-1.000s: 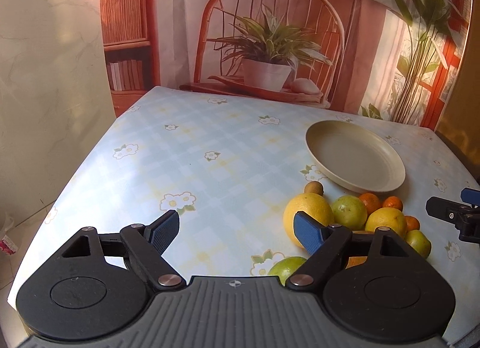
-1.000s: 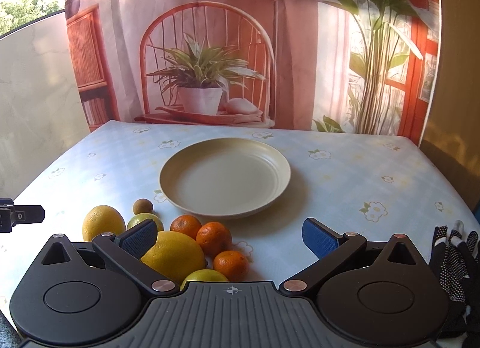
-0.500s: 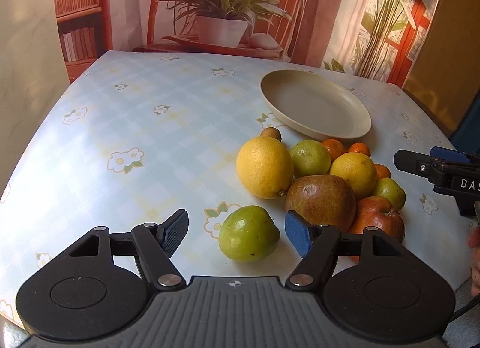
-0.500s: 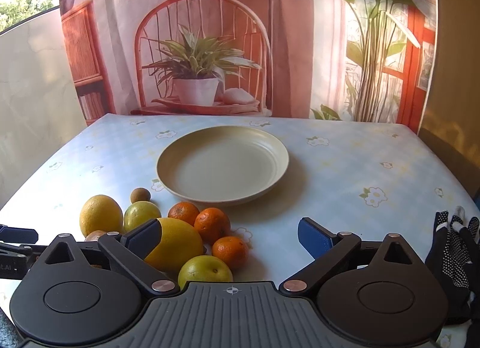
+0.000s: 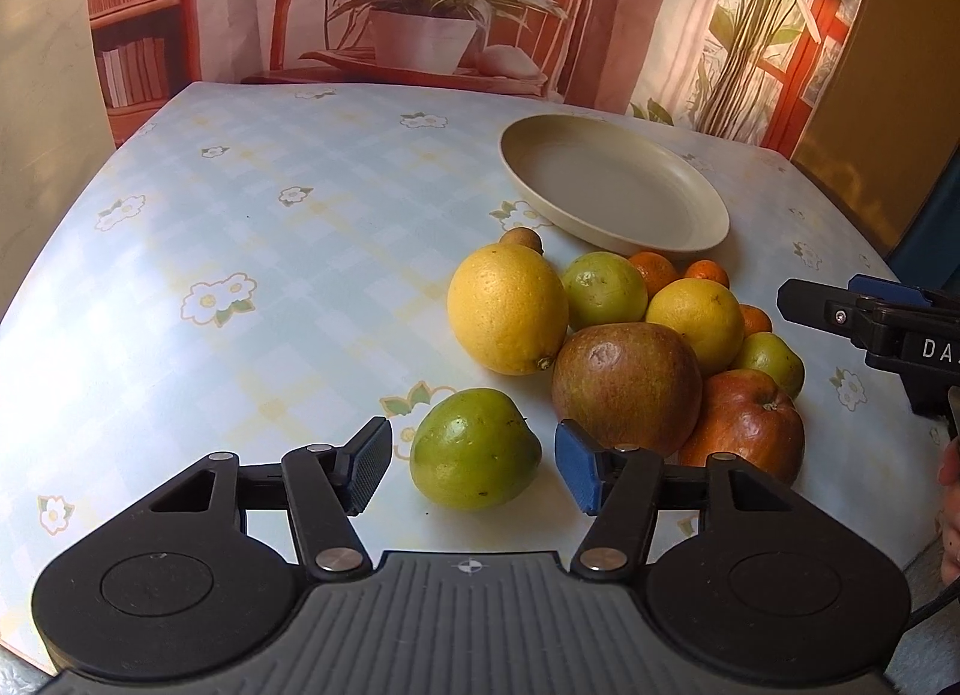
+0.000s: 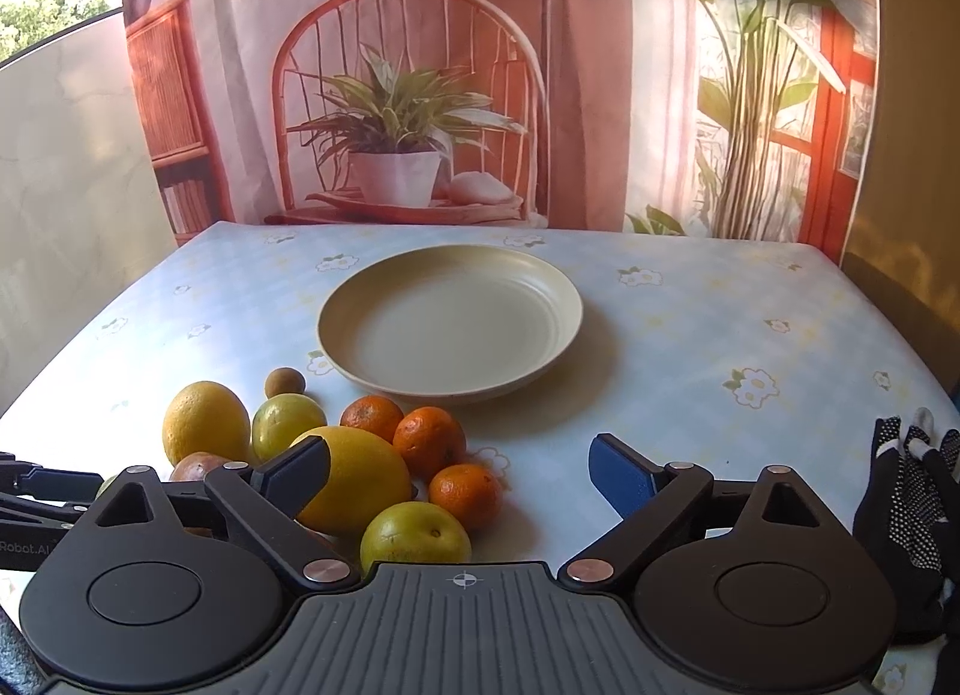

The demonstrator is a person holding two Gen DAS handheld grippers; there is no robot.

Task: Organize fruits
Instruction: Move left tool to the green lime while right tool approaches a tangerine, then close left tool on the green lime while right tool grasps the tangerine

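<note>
I am at the 1st pick of the sort: my left tool [image 5: 473,466] sits low over the near edge of the desk [image 5: 240,251] with the green fruit [image 5: 475,448] between its 2 pads, and its jaws are closing. The pads do not touch the skin yet; a sliver of cloth shows on each side of the fruit. That fruit lies alone at the near edge, just apart from the heap, where a big yellow citrus [image 5: 507,308], a brownish apple [image 5: 627,380] and a red apple [image 5: 744,416] crowd together with smaller green and orange fruits behind them. The cream plate [image 5: 714,227] stands bare beyond the heap, toward the far right corner, and I judge it to be where the fruit should go.

My right tool [image 6: 459,470] hangs over the right side of the heap with its jaws wide and closing; nothing is pressed between them, though the yellow citrus [image 6: 360,485] and some of the small fruits show in the gap. A black dotted glove [image 6: 906,497] lies at the desk's right edge.

Next, I think, the left pads must meet the green fruit squarely across its widest part, since a round skin can squirt out of a skewed pinch. Then it needs a lift high enough to clear the citrus and apples, a carry over them to the plate, and a gentle release so it does not roll off the rim.
</note>
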